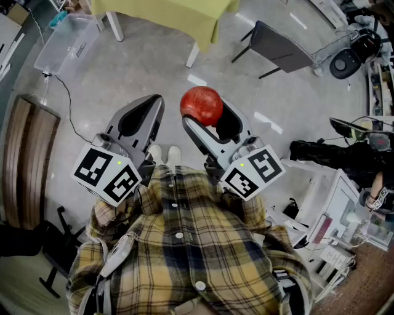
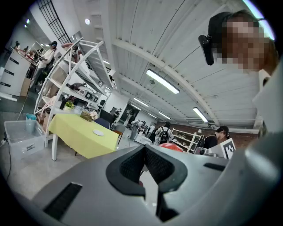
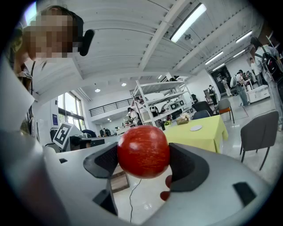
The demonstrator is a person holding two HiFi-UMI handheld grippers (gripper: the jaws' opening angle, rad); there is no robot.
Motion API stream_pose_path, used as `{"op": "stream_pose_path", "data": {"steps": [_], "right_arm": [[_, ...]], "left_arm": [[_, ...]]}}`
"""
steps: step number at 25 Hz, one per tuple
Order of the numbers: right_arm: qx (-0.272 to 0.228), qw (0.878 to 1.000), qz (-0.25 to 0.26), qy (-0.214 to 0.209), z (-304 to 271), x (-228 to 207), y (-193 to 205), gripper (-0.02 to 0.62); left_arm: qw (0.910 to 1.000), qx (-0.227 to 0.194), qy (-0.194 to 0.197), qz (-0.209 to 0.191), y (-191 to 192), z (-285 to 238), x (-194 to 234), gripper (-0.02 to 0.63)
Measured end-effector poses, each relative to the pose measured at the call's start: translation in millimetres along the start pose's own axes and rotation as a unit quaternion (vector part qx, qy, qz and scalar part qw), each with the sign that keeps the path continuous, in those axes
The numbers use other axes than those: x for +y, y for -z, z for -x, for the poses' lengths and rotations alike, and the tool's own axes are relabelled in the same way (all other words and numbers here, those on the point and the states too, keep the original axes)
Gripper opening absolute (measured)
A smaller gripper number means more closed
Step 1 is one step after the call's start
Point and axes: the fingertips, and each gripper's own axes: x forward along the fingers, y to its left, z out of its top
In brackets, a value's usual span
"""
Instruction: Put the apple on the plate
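Note:
A red apple (image 1: 201, 105) sits between the pads of my right gripper (image 1: 208, 117), which is shut on it and held out in front of the person's chest, above the floor. In the right gripper view the apple (image 3: 143, 151) fills the gap of the right gripper (image 3: 143, 154), both pads pressing its sides. My left gripper (image 1: 154, 106) is beside it on the left, shut with nothing in it; in its own view the left gripper (image 2: 145, 151) has its pads meeting. A small white plate (image 3: 196, 128) lies on the yellow-green table (image 3: 203, 137), some way ahead; the plate (image 2: 98, 132) also shows in the left gripper view.
The yellow-green table (image 1: 166, 12) stands ahead across bare grey floor. A clear plastic bin (image 1: 68, 40) and a cable lie at the far left, a wooden bench (image 1: 28, 157) at the left. A grey chair (image 1: 280, 46) is at the far right, a cluttered desk (image 1: 345, 209) on the right. A white shelf rack (image 2: 75, 75) stands behind the table.

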Motion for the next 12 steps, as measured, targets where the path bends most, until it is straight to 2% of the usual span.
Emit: {"op": "stream_pose_path", "data": {"steps": [12], "right_arm": [[-0.016,1.000,-0.025,-0.001,26.7,-19.8,-7.5,0.344]], "left_arm": [[0.9998,-0.010,-0.015,-0.009,0.3,-9.2,-17.4,0.008]]}}
